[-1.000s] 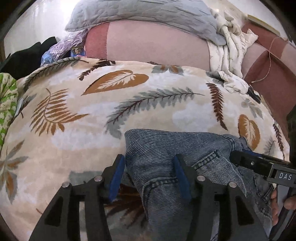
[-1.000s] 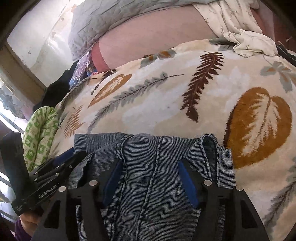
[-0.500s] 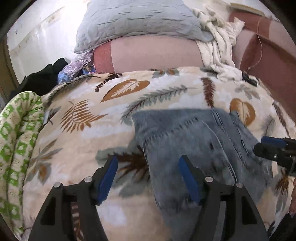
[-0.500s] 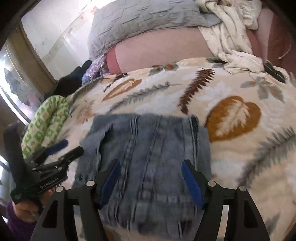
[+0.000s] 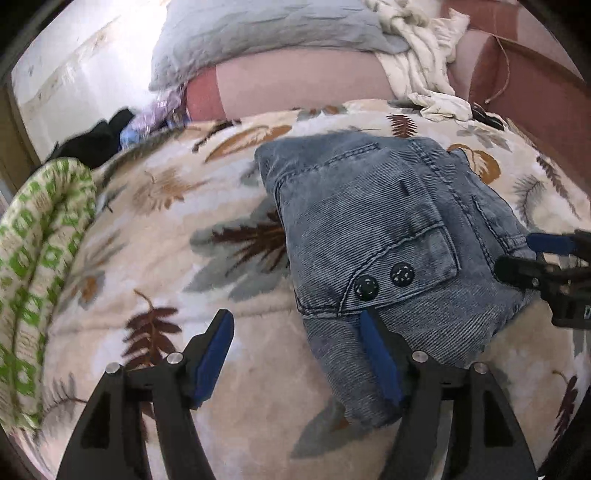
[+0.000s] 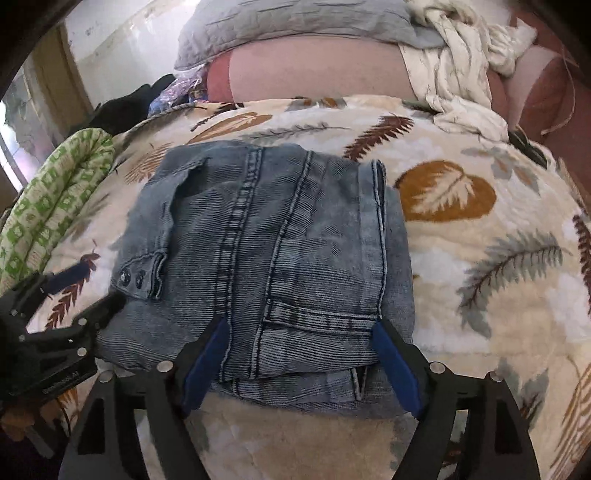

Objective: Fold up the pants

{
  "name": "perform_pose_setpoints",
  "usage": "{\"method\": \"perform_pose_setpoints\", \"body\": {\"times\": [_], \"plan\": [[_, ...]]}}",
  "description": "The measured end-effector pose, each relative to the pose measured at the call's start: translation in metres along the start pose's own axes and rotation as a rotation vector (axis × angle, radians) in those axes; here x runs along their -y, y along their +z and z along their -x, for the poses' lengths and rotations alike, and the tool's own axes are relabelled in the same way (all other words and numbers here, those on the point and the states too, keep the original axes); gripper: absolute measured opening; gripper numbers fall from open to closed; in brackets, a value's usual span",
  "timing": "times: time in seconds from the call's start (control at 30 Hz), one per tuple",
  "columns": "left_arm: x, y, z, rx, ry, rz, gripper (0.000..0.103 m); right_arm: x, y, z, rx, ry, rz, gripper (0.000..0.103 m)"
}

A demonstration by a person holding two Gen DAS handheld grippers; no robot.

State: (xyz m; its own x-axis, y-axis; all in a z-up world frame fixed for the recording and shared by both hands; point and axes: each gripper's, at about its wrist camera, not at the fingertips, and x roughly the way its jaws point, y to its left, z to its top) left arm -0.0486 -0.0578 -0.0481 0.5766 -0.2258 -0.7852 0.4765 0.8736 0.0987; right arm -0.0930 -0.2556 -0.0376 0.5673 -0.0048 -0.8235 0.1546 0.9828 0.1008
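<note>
We see a bed under a leaf-print blanket (image 5: 155, 258), filling most of both views. At 12 o'clock a grey pillow (image 5: 266, 33) lies on a pink sheet (image 5: 295, 85), with a crumpled cream cloth (image 5: 424, 66) at 1 o'clock. A green patterned cloth (image 5: 33, 258) runs along the 9 o'clock edge; a black garment (image 5: 92, 140) sits at 10 o'clock.

The pants (image 6: 266, 251), blue denim, lie folded into a compact rectangle on the blanket. In the right wrist view they sit at centre; in the left wrist view they sit right of centre, toward 3 o'clock, with two dark snaps (image 5: 384, 278) on a pocket flap.

Left claw (image 5: 295, 354): jaws wide and holding nothing; they have just been opening. Its right finger overlaps the pants' near edge in view; the left finger is over bare blanket.

Right claw (image 6: 301, 365): jaws wide, just been opening further. The near edge of the pants lies between the pads, which do not press on it.
</note>
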Motion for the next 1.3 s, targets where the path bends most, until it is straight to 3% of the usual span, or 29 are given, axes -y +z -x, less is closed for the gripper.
{"method": "perform_pose_setpoints", "body": {"times": [0.17, 0.37, 0.43, 0.8, 1.03, 1.3], "plan": [[0.001, -0.001, -0.002, 0.004, 0.01, 0.0, 0.074, 0.0, -0.004, -0.003, 0.023, -0.006, 0.031, 0.086], [-0.001, 0.004, 0.011, 0.029, 0.027, 0.027, 0.074, 0.013, 0.007, 0.0, -0.029, 0.059, -0.064, 0.088], [-0.003, 0.004, 0.018, 0.05, 0.065, 0.025, 0.074, 0.016, 0.009, 0.006, -0.009, 0.066, -0.074, 0.088], [-0.035, -0.01, 0.05, 0.126, 0.219, 0.058, 0.077, 0.013, 0.016, 0.08, 0.309, -0.041, -0.057, 0.089], [-0.054, -0.011, 0.048, 0.122, 0.258, 0.114, 0.077, 0.02, 0.015, 0.091, 0.339, -0.159, -0.047, 0.092], [-0.06, -0.01, 0.042, 0.108, 0.274, 0.143, 0.077, 0.038, 0.016, 0.077, 0.303, -0.187, -0.128, 0.092]]}}
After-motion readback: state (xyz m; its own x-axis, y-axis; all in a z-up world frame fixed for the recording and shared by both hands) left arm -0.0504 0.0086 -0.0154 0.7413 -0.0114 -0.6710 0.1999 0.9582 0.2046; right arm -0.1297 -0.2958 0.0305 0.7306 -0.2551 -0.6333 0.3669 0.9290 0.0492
